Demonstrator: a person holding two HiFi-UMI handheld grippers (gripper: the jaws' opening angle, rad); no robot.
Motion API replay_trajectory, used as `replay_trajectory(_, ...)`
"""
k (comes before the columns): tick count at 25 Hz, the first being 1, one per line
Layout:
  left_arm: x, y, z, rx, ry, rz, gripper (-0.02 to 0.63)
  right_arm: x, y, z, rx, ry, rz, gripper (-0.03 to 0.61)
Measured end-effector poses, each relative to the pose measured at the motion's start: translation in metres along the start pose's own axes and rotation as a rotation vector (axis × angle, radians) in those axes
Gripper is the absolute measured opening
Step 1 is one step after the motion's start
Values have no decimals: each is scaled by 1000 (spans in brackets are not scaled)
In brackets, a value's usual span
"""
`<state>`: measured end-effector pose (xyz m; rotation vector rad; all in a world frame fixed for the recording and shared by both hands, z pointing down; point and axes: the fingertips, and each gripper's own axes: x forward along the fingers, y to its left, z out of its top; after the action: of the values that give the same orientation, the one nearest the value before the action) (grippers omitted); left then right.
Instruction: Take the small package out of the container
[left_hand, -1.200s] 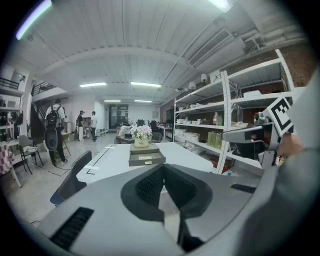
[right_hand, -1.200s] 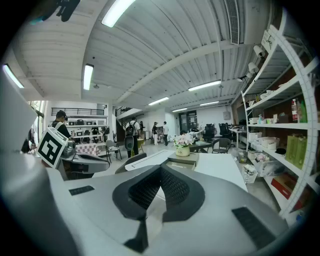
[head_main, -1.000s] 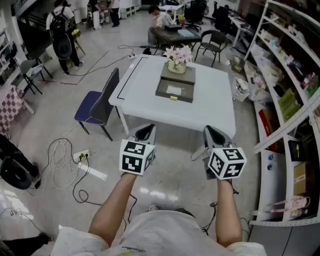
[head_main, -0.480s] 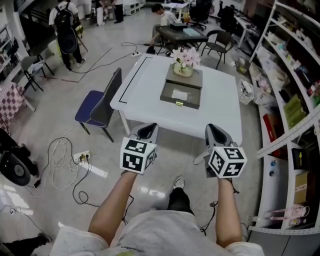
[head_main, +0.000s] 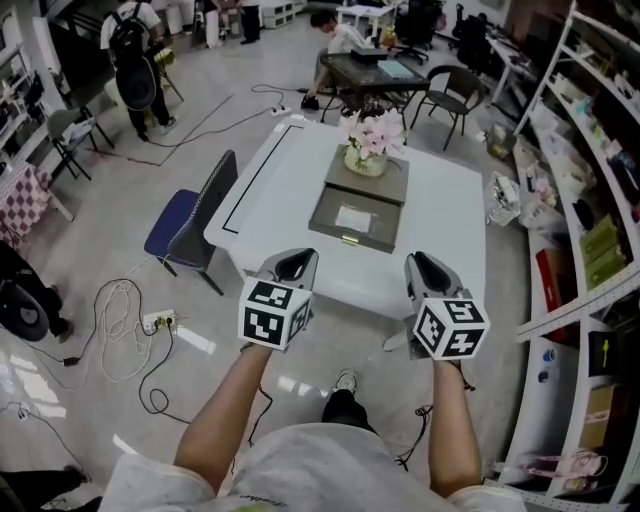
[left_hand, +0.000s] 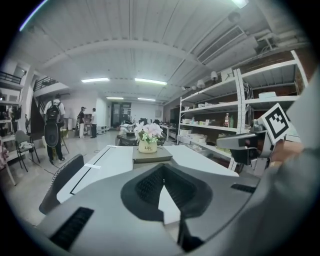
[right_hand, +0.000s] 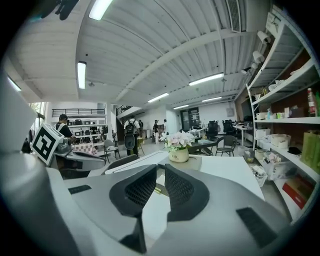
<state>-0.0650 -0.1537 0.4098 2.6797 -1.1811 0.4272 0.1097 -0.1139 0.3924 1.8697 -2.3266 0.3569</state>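
Note:
A flat grey container (head_main: 355, 205) with a gold latch on its near side lies on the white table (head_main: 280, 190). On its middle shows a small white package (head_main: 352, 218), and a pot of pink flowers (head_main: 366, 150) stands at its far end. Both grippers hang in the air short of the table's near edge. The left gripper (head_main: 290, 262) is shut with nothing in it (left_hand: 161, 170). The right gripper (head_main: 420, 265) has its jaws opening, with a narrow gap and nothing between them (right_hand: 160, 172). The container (right_hand: 200, 161) lies ahead of those jaws.
A blue chair (head_main: 185, 215) stands at the table's left side. Loaded shelves (head_main: 590, 200) line the right wall. Cables and a power strip (head_main: 130, 320) lie on the floor at left. Behind are a dark table (head_main: 370, 70), chairs and people.
The table and container have come nearer in the head view, and a foot has stepped forward below. Both grippers keep their place in the view.

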Motion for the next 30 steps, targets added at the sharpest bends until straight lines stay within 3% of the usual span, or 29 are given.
replay_trajectory(18,105,26,10,-48,85,121,5,105,-84,12,-84,99,190,125)
replay_trajectory(30,118,47,-6,-55,131,220,5,145,-65,-13,-256,246,467,146)
